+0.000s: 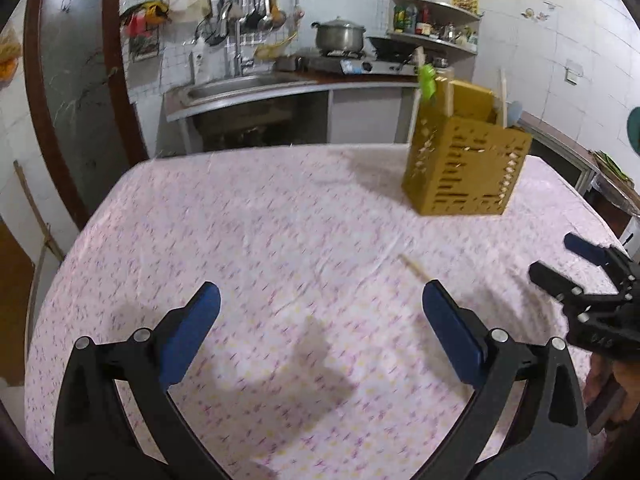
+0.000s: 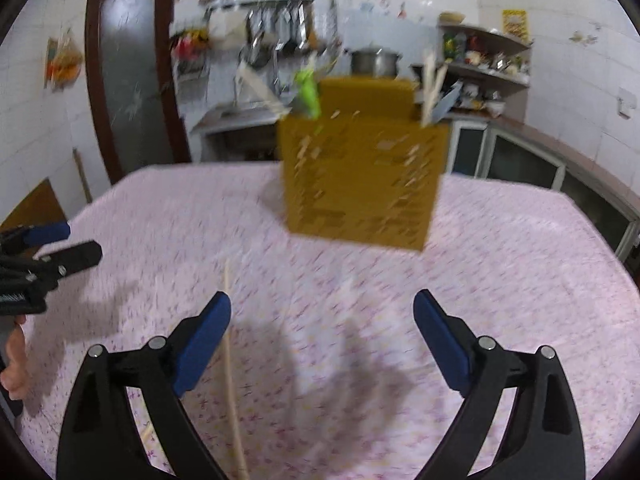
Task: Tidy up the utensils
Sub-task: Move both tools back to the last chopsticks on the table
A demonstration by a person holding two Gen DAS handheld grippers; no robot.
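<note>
A yellow perforated utensil holder (image 1: 464,168) stands on the pink tablecloth (image 1: 260,240) at the far right; it also shows in the right wrist view (image 2: 360,184). It holds a green utensil (image 1: 427,82), wooden sticks (image 2: 431,80) and a pale blue utensil. A wooden chopstick (image 2: 231,364) lies on the cloth beside my right gripper's left finger; its tip shows in the left wrist view (image 1: 412,266). My left gripper (image 1: 320,308) is open and empty above the cloth. My right gripper (image 2: 322,316) is open and empty, facing the holder.
A sink counter (image 1: 256,88) with a stove and a steel pot (image 1: 340,34) runs behind the table. A wall shelf (image 1: 436,20) holds jars. A dark door (image 2: 132,72) stands at the left. The table's far edge lies just behind the holder.
</note>
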